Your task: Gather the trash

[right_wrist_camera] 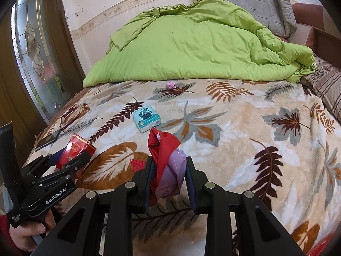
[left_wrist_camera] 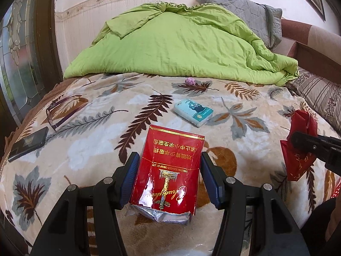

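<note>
My left gripper (left_wrist_camera: 168,160) is shut on a torn red cigarette pack (left_wrist_camera: 168,170) and holds it over the leaf-patterned blanket (left_wrist_camera: 96,128). The pack also shows in the right wrist view (right_wrist_camera: 75,149), held by the left gripper (right_wrist_camera: 70,157). My right gripper (right_wrist_camera: 169,164) is shut on a red plastic bag (right_wrist_camera: 158,147) with a pink liner bunched in it; the bag also shows at the right of the left wrist view (left_wrist_camera: 298,145). A small crumpled pink wad (left_wrist_camera: 189,81) (right_wrist_camera: 170,85) lies near the green quilt. A blue tissue pack (left_wrist_camera: 192,112) (right_wrist_camera: 147,117) lies mid-bed.
A green quilt (left_wrist_camera: 181,42) and grey pillow (left_wrist_camera: 251,12) fill the bed's far side. Glasses (left_wrist_camera: 61,111) and a dark phone (left_wrist_camera: 28,144) lie at the left edge by a glass door (left_wrist_camera: 19,53). A striped pillow (right_wrist_camera: 328,85) is at the right.
</note>
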Motion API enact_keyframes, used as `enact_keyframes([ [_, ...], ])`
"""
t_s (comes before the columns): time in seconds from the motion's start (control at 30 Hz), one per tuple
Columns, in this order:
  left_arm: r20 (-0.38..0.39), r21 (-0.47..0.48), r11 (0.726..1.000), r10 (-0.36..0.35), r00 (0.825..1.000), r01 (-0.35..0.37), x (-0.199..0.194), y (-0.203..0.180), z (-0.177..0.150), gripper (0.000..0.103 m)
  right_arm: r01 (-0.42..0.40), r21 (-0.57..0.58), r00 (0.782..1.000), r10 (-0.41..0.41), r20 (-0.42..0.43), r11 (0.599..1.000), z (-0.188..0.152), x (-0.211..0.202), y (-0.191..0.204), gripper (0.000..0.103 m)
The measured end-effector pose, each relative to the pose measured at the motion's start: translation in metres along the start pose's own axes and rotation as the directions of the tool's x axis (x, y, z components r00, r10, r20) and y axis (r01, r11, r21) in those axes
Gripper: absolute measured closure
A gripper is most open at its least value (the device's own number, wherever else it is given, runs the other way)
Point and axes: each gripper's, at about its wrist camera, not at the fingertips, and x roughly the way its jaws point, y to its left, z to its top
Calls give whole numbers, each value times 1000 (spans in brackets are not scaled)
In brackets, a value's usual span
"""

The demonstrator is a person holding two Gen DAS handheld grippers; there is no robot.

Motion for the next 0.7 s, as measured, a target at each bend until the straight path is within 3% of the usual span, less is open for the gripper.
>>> enact_keyframes([
  [0.7,16,14,1000,-23,1000,23,-4,-5,0,47,-1,13,1000,1,3,1000,-1,-2,-2,73],
])
